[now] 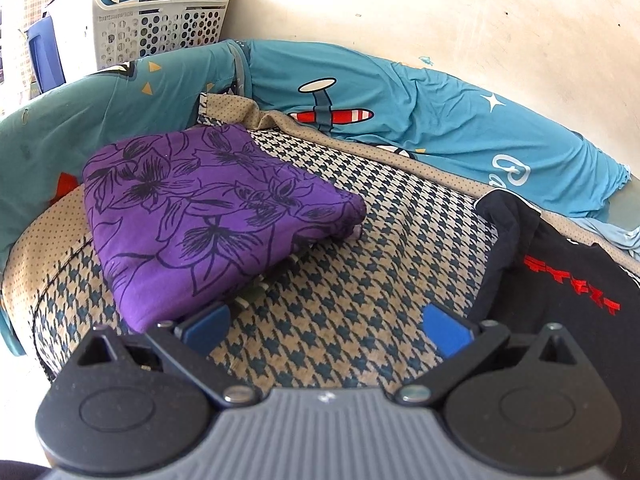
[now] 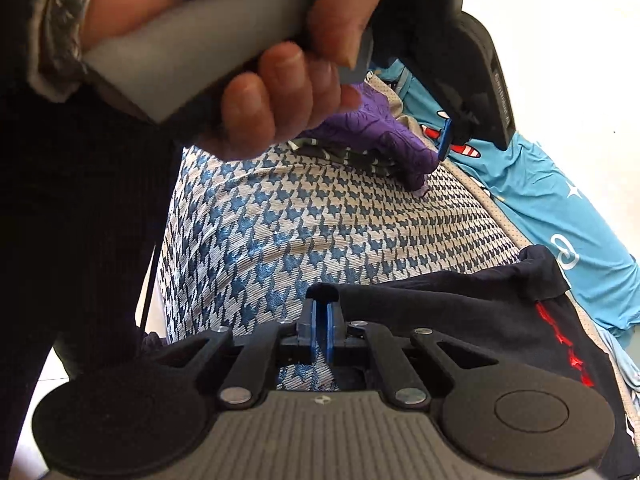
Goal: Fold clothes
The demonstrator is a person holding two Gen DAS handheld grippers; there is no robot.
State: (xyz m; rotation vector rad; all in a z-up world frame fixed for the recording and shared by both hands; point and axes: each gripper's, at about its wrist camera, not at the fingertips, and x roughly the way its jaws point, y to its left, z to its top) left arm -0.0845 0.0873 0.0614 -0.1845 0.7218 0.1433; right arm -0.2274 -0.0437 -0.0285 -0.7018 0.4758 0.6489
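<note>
Houndstooth cover [image 1: 352, 264]: blue-and-beige work surface; fills the centre of both views.
Teal sheet [image 1: 460, 120]: aeroplane print, bunched along the wall from 11 to 2 o'clock.
Purple floral garment [image 1: 192, 216]: folded, lying on the cover at 10 o'clock in the left wrist view.
Black garment [image 2: 460, 320]: red print, lying on the cover at 4 o'clock in both views.
Left gripper [image 1: 326, 326]: jaws spread wide, holding nothing, above bare cover.
Right gripper [image 2: 321, 320]: blue pads nearly together, pinching the black garment's edge.
Hand [image 2: 256, 60]: wrapped around the left gripper's grey handle.
</note>
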